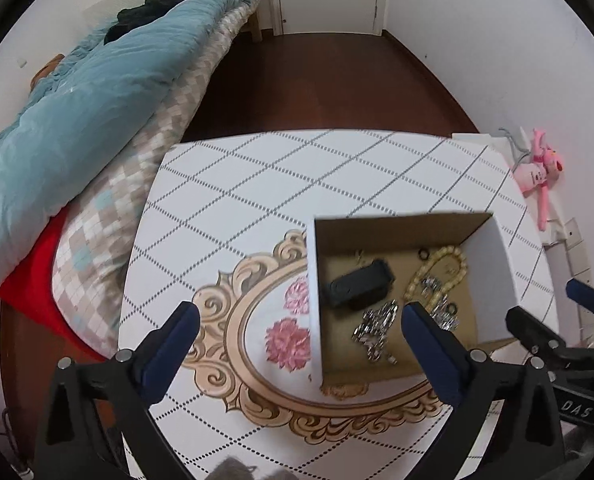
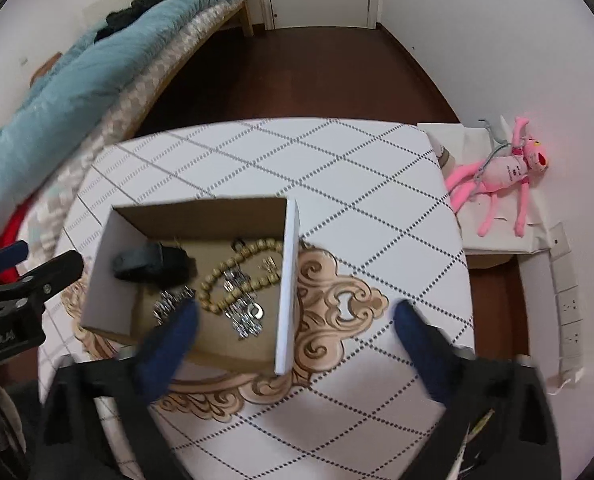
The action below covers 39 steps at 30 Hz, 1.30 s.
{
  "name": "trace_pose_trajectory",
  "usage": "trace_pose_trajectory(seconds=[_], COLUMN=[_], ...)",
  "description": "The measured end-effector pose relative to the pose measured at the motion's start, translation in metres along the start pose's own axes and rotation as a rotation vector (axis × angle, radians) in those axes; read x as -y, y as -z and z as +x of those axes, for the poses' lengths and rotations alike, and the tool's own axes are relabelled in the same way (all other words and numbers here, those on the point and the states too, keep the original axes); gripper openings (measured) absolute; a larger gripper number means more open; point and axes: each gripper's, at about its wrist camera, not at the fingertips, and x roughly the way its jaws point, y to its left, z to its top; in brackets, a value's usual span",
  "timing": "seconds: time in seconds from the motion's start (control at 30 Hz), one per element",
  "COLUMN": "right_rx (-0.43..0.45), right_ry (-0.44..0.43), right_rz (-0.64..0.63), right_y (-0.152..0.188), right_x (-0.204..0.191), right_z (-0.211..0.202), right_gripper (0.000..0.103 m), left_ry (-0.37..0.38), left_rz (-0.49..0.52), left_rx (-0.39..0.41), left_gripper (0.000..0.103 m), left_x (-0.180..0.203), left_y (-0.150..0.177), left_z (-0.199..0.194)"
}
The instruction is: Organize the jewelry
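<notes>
The jewelry lies heaped in the open box (image 1: 397, 232) on the surface (image 1: 257, 184): a bead necklace (image 2: 233, 280) tangled with silver pieces (image 2: 245, 312) beside a black case (image 1: 359, 284). A pinch there would likely drag several pieces up together, or nudge the light box. Both claws hover above, wide open and empty, the left claw (image 1: 301, 320) straddling the box's left wall, the right claw (image 2: 297, 316) its right wall.

Brown cardboard box (image 1: 393, 236), white diamond-dotted tablecloth (image 1: 257, 184), pink plush (image 2: 509, 172)
</notes>
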Motion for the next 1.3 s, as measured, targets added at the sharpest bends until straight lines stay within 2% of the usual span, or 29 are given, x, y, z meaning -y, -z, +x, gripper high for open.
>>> trace_pose_trajectory(seconds=[0.33,0.63,0.83,1.1,1.3], right_rx=[0.004,0.064,0.153,0.269,0.370], right_ry=[0.056,0.085,0.119,0.107,0.111], right_rz=[0.003,0.017,0.019,0.028,0.018], right_y=[0.018,0.032,0.044,0.069,0.085], right_x=[-0.001,0.000,-0.001,-0.008,-0.018], right_z=[0.004,-0.031,-0.085,-0.177,-0.245], right_gripper=[0.103,0.103,0.103,0.103,0.103], left_ry=[-0.012,0.014,0.020,0.029,0.038], left_rz=[-0.021,-0.040,-0.060,-0.070,-0.050], left_rx=[-0.009,0.068,0.156,0.266,0.331], left_gripper=[0.103,0.103,0.103,0.103,0.103], left_x=[0.001,0.004,0.001,-0.007,-0.005], left_y=[0.024,0.034,0.046,0.065,0.076], left_z=[0.003,-0.039,-0.095,-0.183,-0.235])
